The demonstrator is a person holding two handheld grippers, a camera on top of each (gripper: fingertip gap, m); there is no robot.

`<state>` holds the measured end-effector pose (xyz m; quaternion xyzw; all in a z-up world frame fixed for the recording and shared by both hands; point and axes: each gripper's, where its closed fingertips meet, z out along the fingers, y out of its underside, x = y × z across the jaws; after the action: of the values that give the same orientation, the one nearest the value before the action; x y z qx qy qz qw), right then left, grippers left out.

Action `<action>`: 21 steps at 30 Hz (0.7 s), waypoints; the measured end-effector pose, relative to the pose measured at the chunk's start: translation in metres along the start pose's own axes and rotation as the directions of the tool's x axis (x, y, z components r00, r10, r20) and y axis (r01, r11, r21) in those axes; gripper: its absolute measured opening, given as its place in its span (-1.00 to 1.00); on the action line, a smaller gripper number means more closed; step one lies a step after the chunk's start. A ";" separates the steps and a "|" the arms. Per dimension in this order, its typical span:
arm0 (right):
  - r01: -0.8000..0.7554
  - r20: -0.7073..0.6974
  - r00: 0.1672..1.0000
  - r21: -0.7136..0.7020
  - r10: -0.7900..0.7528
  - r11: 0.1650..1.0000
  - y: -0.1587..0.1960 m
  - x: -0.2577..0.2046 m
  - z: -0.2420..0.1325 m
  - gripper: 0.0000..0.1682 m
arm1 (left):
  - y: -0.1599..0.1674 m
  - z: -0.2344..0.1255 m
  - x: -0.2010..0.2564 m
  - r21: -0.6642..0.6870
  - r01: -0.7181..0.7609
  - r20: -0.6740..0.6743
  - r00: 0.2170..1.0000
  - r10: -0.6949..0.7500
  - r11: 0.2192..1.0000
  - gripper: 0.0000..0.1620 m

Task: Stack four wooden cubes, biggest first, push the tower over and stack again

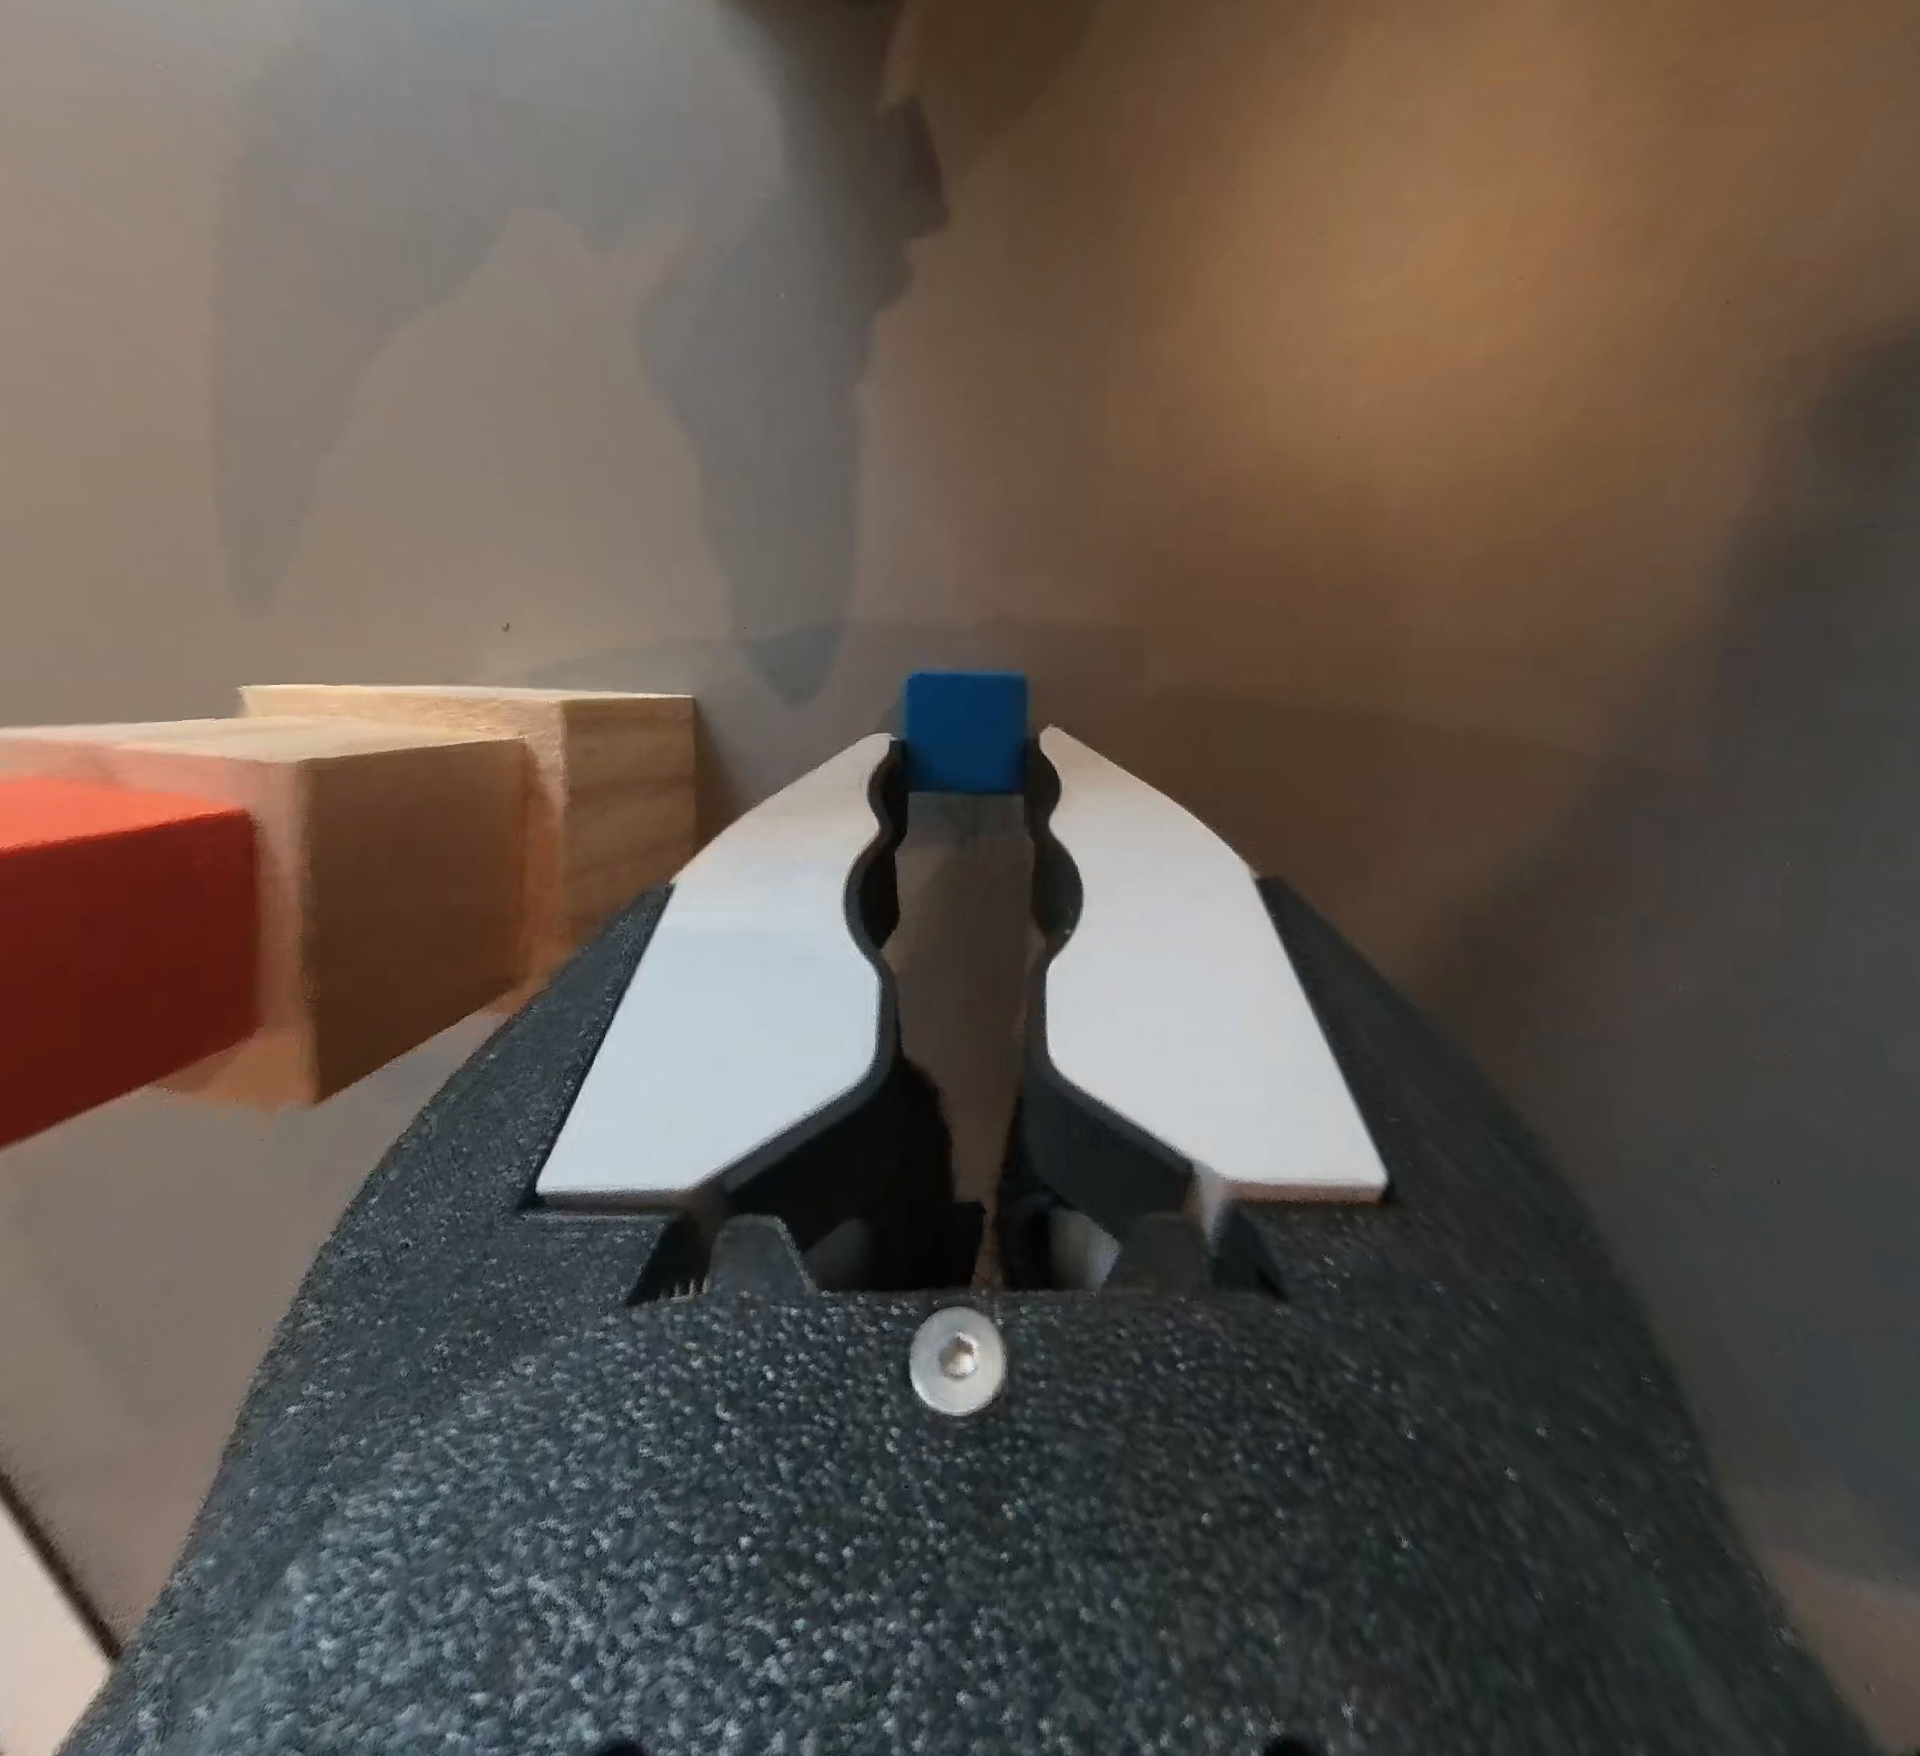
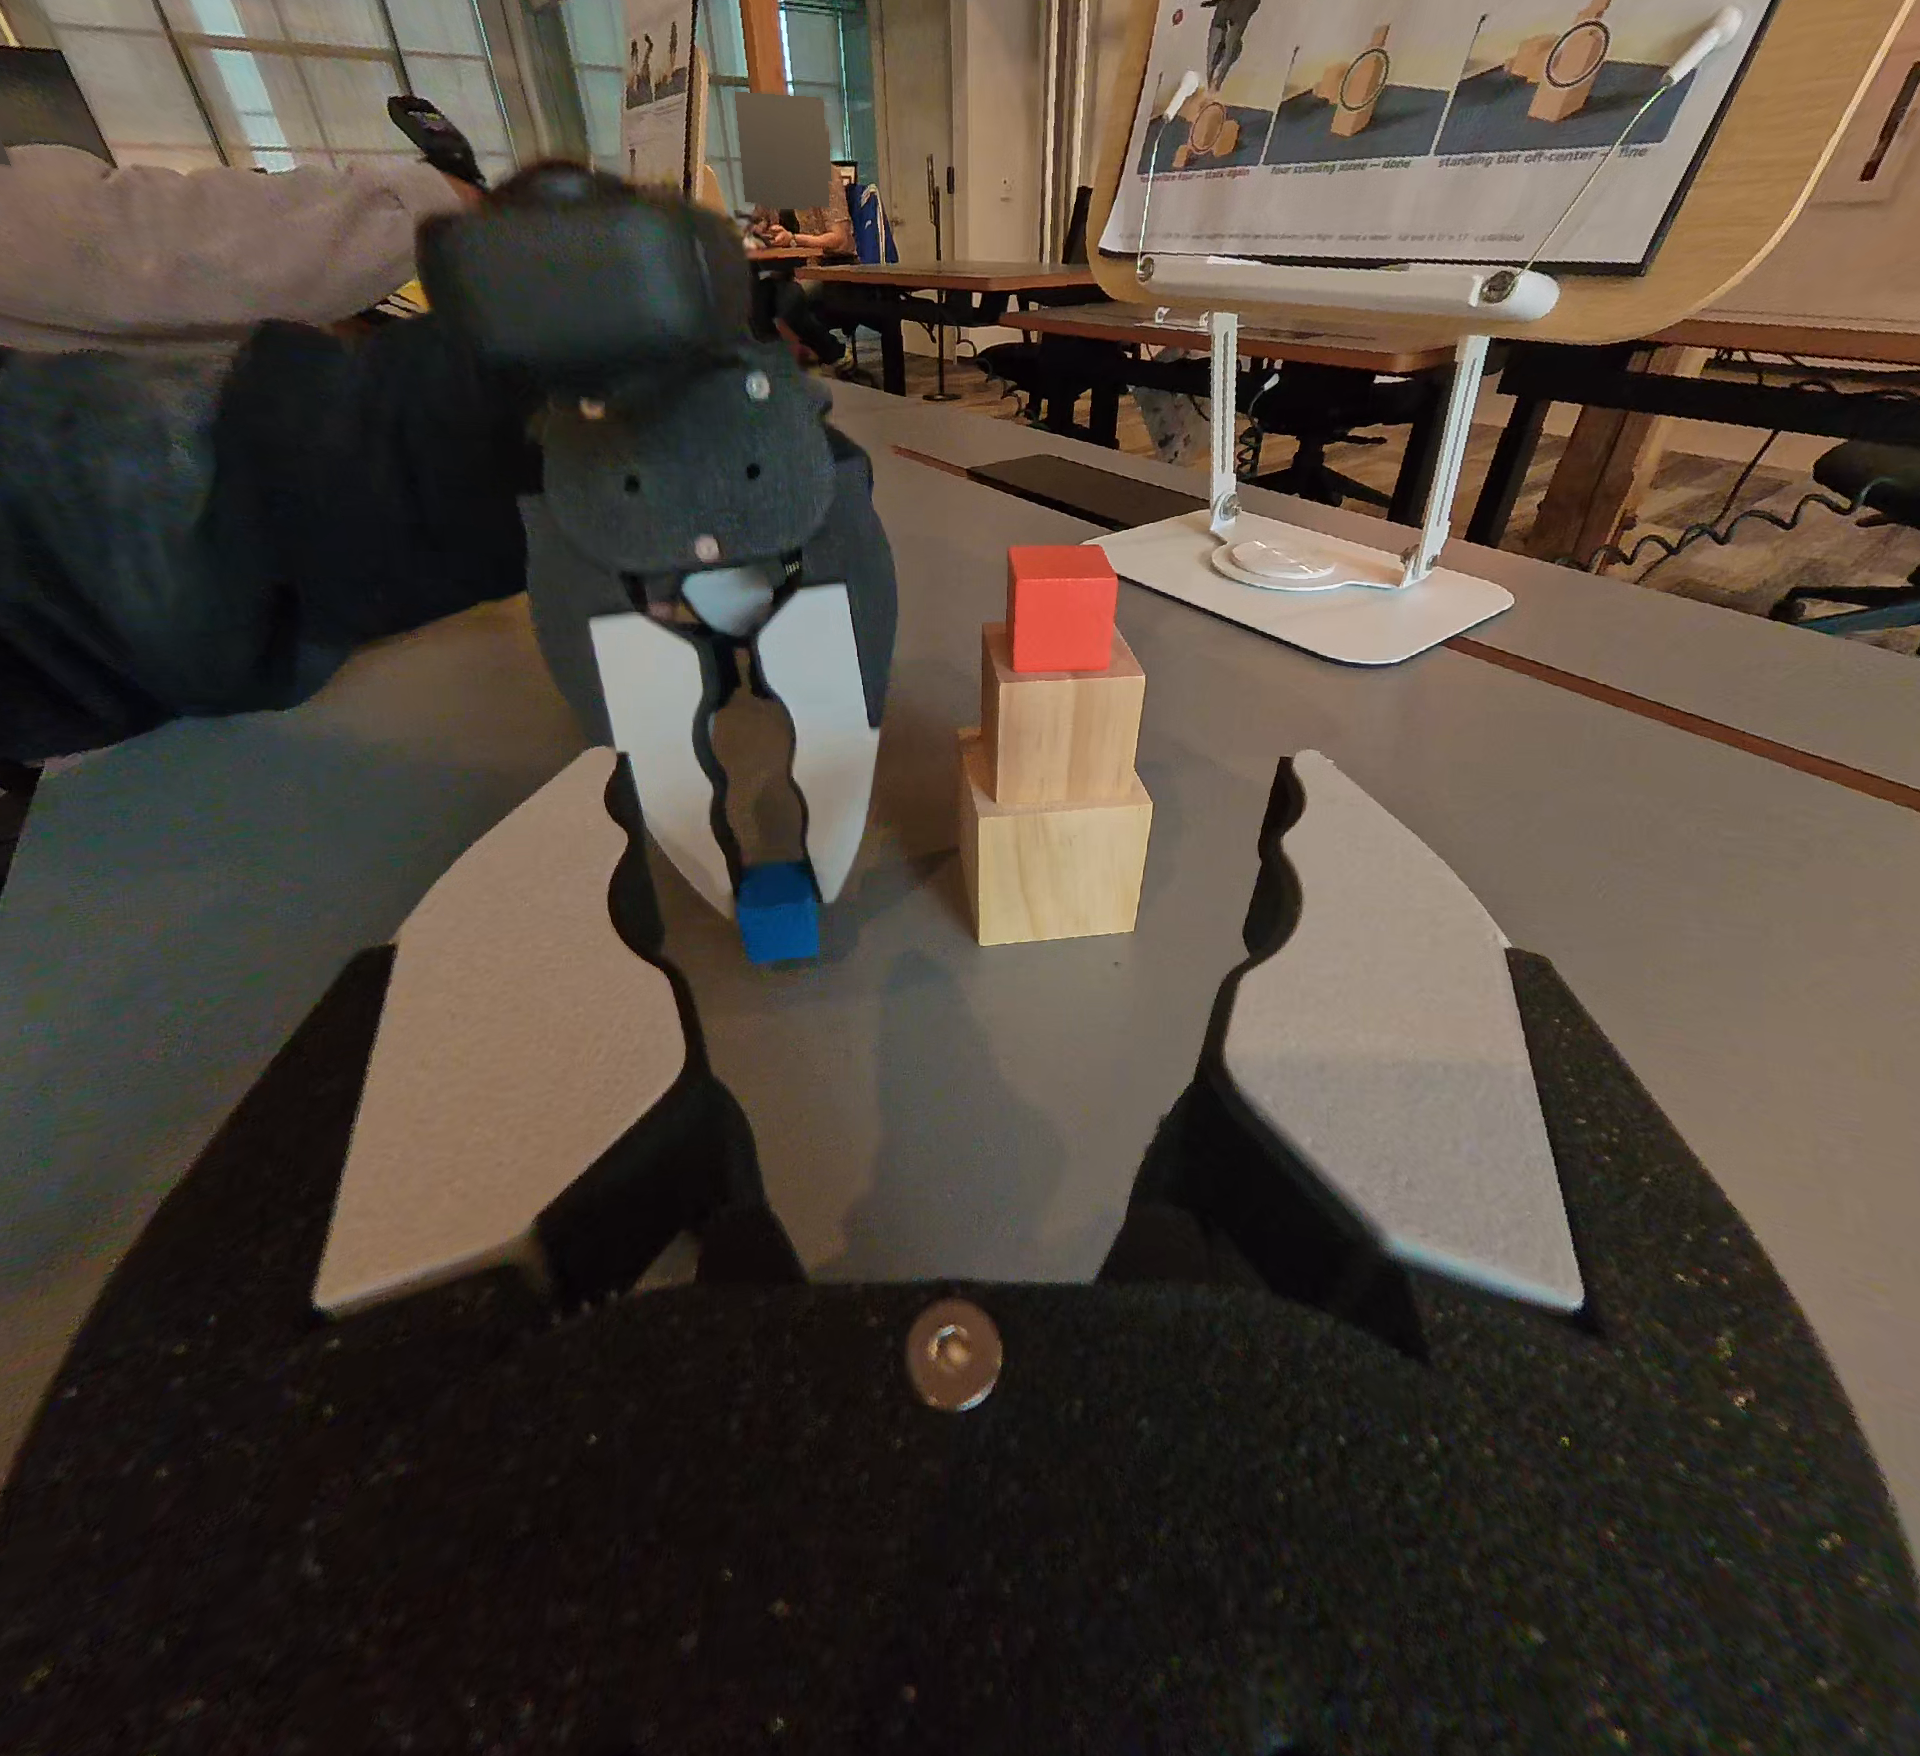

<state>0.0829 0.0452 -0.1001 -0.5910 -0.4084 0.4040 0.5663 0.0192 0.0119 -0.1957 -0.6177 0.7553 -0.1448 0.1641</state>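
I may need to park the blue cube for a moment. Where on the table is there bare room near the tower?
Bare grey table lies right of the tower, before the white stand, and in front, toward the open right gripper. Left of the tower is crowded: the left gripper holds the blue cube there.

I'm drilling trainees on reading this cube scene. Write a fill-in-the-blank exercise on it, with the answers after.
1. The left gripper is shut on the ____ cube.
2. The top cube of the tower is ____ in colour.
3. The tower now holds ____ cubes.
4. The right gripper holds nothing; its jaws stand ____.

Missing words: blue; red; three; open
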 end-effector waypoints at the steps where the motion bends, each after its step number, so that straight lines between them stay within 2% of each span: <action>1: 0.000 0.000 1.000 -0.001 0.000 1.000 0.000 0.000 0.000 0.32 | -0.004 -0.008 -0.001 0.026 0.004 0.000 1.000 -0.004 1.000 -0.75; 5: 0.005 0.004 1.000 -0.011 -0.005 1.000 0.001 -0.001 0.001 0.33 | -0.021 -0.063 -0.016 0.095 -0.011 0.048 0.999 0.007 0.995 -0.75; 10: 0.007 0.005 1.000 -0.010 -0.007 1.000 0.001 -0.001 0.001 0.32 | -0.038 -0.128 -0.049 0.041 -0.063 0.150 0.987 0.056 0.997 -0.75; 12: 0.007 0.005 1.000 -0.008 -0.007 1.000 0.001 -0.001 0.001 0.32 | -0.041 -0.134 -0.059 -0.005 -0.072 0.147 0.987 0.072 0.997 -0.75; 16: 0.009 0.006 1.000 -0.004 -0.009 1.000 0.000 -0.002 0.001 0.32 | -0.035 -0.123 -0.077 -0.102 -0.067 0.108 0.991 0.078 0.993 -0.75; 21: 0.010 0.009 1.000 -0.003 -0.010 1.000 0.000 -0.002 0.000 0.32 | -0.032 -0.107 -0.088 -0.120 -0.061 0.088 0.994 0.072 0.991 -0.75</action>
<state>0.0817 0.0434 -0.1004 -0.5882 -0.4145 0.4029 0.5656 0.0177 0.0937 -0.0791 -0.6067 0.7744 -0.0659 0.1670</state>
